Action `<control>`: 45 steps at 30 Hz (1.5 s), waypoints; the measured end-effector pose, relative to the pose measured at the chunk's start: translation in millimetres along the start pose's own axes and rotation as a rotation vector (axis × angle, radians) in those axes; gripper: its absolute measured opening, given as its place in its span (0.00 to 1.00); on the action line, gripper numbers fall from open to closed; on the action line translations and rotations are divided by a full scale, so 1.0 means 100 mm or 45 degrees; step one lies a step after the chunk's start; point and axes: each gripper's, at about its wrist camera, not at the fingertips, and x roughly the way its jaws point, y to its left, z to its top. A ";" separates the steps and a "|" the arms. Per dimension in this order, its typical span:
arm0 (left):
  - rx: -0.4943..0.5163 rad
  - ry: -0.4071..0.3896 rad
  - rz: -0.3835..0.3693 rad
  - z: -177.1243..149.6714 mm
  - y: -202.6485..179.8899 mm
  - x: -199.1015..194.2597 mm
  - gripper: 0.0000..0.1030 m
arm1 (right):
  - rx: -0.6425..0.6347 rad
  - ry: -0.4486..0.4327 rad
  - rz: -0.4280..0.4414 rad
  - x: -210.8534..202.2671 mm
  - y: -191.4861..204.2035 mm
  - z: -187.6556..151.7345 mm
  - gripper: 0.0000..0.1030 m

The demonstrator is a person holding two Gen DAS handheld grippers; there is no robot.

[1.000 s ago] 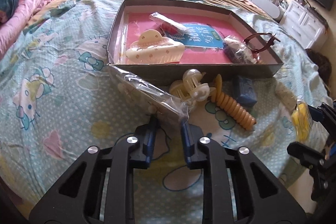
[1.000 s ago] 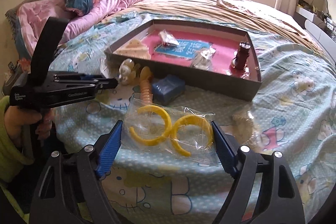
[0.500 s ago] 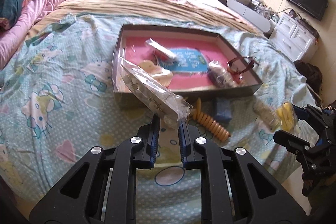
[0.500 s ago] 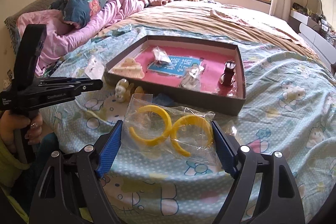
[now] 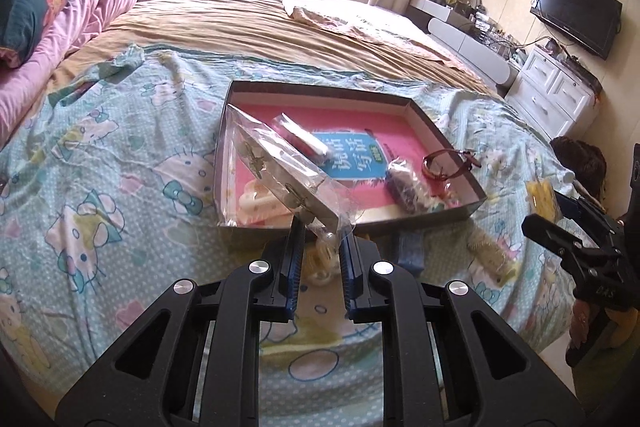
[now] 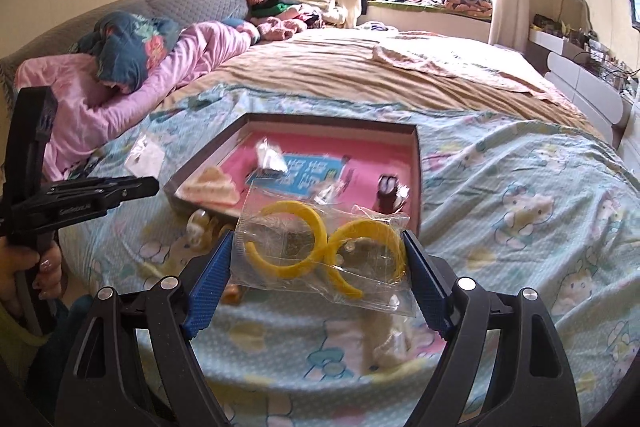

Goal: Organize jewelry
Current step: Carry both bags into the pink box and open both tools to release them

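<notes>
My left gripper is shut on a clear bag of earrings on a white card, held above the bed in front of the grey tray. The same bag also shows in the right wrist view, at the end of the left gripper. My right gripper is shut on a clear bag with two yellow hoops, held up before the tray. The pink-lined tray holds a cream hair claw, small bagged items and a dark red bracelet.
Loose items lie on the Hello Kitty sheet in front of the tray: a pearl claw clip, a blue box and a bagged piece. Pink bedding lies at the left. White drawers stand right of the bed.
Both grippers have risen and pulled back from the bed with their bags. The tray and loose items now look smaller and farther below.
</notes>
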 end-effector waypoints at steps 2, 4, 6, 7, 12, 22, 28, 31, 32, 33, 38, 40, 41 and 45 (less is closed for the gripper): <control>0.005 0.003 -0.001 0.03 -0.01 0.03 0.10 | 0.012 -0.012 -0.006 0.01 -0.04 0.04 0.77; 0.005 0.009 0.001 0.05 -0.03 0.06 0.10 | 0.019 -0.021 -0.016 0.03 -0.08 0.07 0.77; 0.005 0.013 -0.006 0.08 -0.05 0.10 0.10 | 0.028 -0.030 -0.028 0.05 -0.13 0.10 0.77; 0.008 0.014 -0.008 0.09 -0.06 0.12 0.10 | 0.032 -0.032 -0.031 0.06 -0.15 0.11 0.77; 0.026 0.022 -0.014 0.16 -0.13 0.21 0.10 | 0.051 -0.029 -0.051 0.13 -0.24 0.14 0.78; 0.048 0.065 -0.034 0.28 -0.23 0.47 0.10 | 0.090 -0.016 -0.076 0.22 -0.38 0.13 0.78; 0.062 0.089 -0.036 0.34 -0.28 0.66 0.10 | 0.106 0.001 -0.087 0.27 -0.44 0.11 0.78; 0.070 0.094 -0.040 0.38 -0.32 0.74 0.10 | 0.109 0.018 -0.092 0.32 -0.45 0.10 0.78; 0.075 0.094 -0.039 0.39 -0.32 0.76 0.10 | 0.110 0.023 -0.094 0.34 -0.45 0.10 0.78; 0.084 0.093 -0.041 0.41 -0.34 0.79 0.10 | 0.111 0.028 -0.094 0.35 -0.45 0.10 0.78; 0.098 0.101 -0.053 0.41 -0.38 0.87 0.10 | 0.093 0.067 -0.104 0.48 -0.43 0.09 0.78; 0.108 0.107 -0.050 0.40 -0.38 0.90 0.10 | 0.089 0.077 -0.104 0.52 -0.43 0.10 0.78; 0.110 0.111 -0.051 0.40 -0.37 0.92 0.10 | 0.083 0.083 -0.110 0.55 -0.42 0.10 0.78; 0.108 0.123 -0.050 0.37 -0.32 0.96 0.11 | 0.085 0.105 -0.119 0.66 -0.43 0.10 0.78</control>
